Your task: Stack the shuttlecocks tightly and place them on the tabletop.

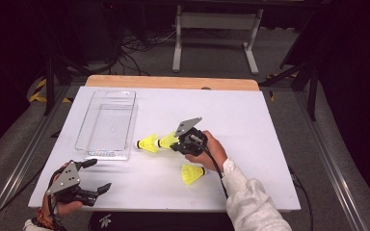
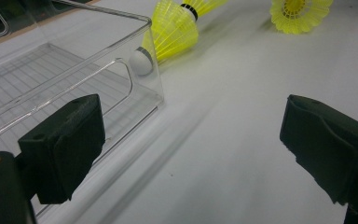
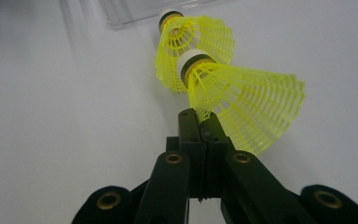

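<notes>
1. Pinching the mesh skirt of a yellow shuttlecock point(image 3: 242, 107), the right gripper point(image 1: 180, 143) has its jaws pressed together on the skirt's edge, near the middle of the white surface point(image 1: 250, 120).
2. A second shuttlecock point(image 1: 148, 143) lies touching or just ahead of the held one, its cork close to the near right corner of the clear tray point(image 1: 89, 126).
3. A third shuttlecock point(image 1: 191, 173) lies nearer the front edge, untouched.
4. The left gripper point(image 1: 95, 175) waits at the front left corner, jaws spread and holding nothing.
5. The tray looks empty; if the aim is to fill it, probably all three shuttlecocks remain to go in.
</notes>
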Tool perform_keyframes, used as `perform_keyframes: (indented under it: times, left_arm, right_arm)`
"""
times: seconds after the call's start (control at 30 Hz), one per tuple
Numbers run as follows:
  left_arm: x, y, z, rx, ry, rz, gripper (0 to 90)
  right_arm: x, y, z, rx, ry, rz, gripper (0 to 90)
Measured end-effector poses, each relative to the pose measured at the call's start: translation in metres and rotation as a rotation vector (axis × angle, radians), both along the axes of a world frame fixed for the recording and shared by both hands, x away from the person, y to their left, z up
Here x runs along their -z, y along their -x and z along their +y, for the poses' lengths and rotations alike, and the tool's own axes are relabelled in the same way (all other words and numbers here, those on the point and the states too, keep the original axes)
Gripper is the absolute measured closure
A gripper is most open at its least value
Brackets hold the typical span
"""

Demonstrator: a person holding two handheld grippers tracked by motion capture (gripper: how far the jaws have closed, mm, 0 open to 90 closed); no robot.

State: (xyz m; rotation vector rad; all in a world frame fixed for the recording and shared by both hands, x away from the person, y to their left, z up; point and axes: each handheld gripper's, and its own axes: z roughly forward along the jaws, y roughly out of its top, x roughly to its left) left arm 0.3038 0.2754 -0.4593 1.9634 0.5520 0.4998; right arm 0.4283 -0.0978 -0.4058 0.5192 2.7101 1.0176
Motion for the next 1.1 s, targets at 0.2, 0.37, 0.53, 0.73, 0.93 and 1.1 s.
perform_keyframes:
  times: [0.2,0.37,0.53,0.73,0.93,1.1]
  left_arm:
    - [0.001,-0.001,0.001,0.002,0.006,0.003,7.4]
    - [0.0,0.0,0.002,0.004,0.005,0.0,7.4]
    - [0.001,0.0,0.002,0.007,0.01,0.005,7.4]
    - [0.001,0.0,0.001,0.01,0.002,0.005,7.4]
    - [0.001,-0.001,0.002,0.012,0.007,0.006,7.4]
    - [0.001,-0.001,0.002,0.014,0.004,0.006,7.4]
  right_arm:
    - [0.0,-0.005,0.014,-0.024,0.011,0.009,90.0]
    - [0.004,-0.007,0.024,-0.042,0.041,0.011,90.0]
    - [0.007,-0.006,0.029,-0.054,0.043,0.014,89.7]
    - [0.008,-0.008,0.035,-0.066,0.052,0.016,88.5]
    - [0.012,-0.008,0.041,-0.079,0.08,0.024,83.9]
    - [0.015,-0.009,0.044,-0.085,0.102,0.031,84.8]
